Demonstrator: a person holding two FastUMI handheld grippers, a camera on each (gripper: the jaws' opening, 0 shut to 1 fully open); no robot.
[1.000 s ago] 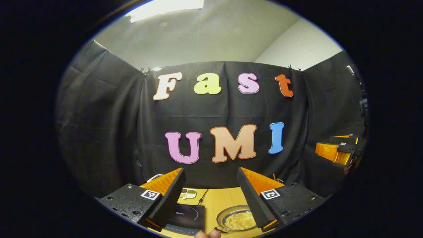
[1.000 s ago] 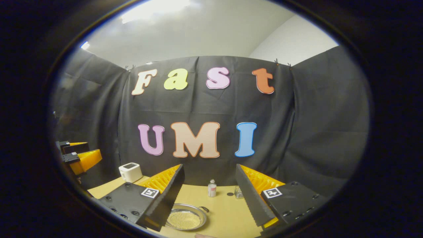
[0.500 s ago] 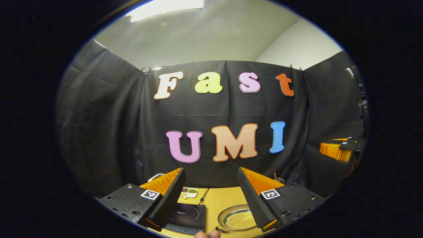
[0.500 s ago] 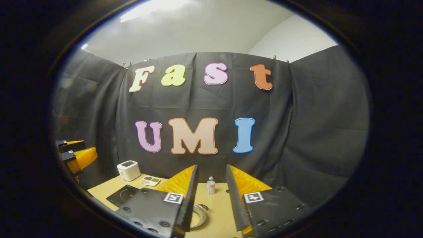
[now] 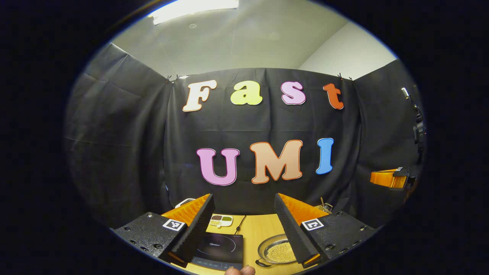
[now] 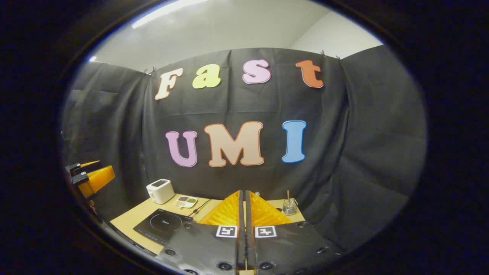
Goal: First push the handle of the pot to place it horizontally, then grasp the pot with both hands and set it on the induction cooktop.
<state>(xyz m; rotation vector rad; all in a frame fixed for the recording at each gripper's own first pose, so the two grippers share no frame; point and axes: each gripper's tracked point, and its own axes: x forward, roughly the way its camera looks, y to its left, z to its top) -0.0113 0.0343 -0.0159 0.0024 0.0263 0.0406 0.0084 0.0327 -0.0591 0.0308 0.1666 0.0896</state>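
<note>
Left gripper (image 5: 243, 208): at the bottom of the left gripper view we see its jaws spread wide with nothing between them, raised above the table (image 5: 256, 228).
Right gripper (image 6: 243, 202): at the bottom centre of the right gripper view we see its jaws closed almost together, a thin slit between them, holding nothing. We also see it at the right edge of the left gripper view, well off from the table's things.
Pot (image 5: 276, 250): a shallow metal pot sits on the table at the lower centre of the left gripper view, partly behind the right-hand finger. We see small pale yellow beads inside it, and a dark handle at its lower left rim.
Induction cooktop (image 5: 219, 246): a flat black slab just left of the pot, apart from it, with bare table between them. We see small writing on it, too small to read.
Open room: bare table lies beyond the pot and cooktop up to the black cloth wall.
Divided dish (image 5: 221, 219): a small white dish behind the cooktop, holding dark and greenish fillings in separate compartments.
Toaster (image 6: 160, 190): white, at the far left of the table in the right gripper view.
Glass (image 6: 289, 206): a clear glass with a stick standing in it, right of the right gripper's fingers.
Marker tags: we see a square black-and-white tag on each finger.
</note>
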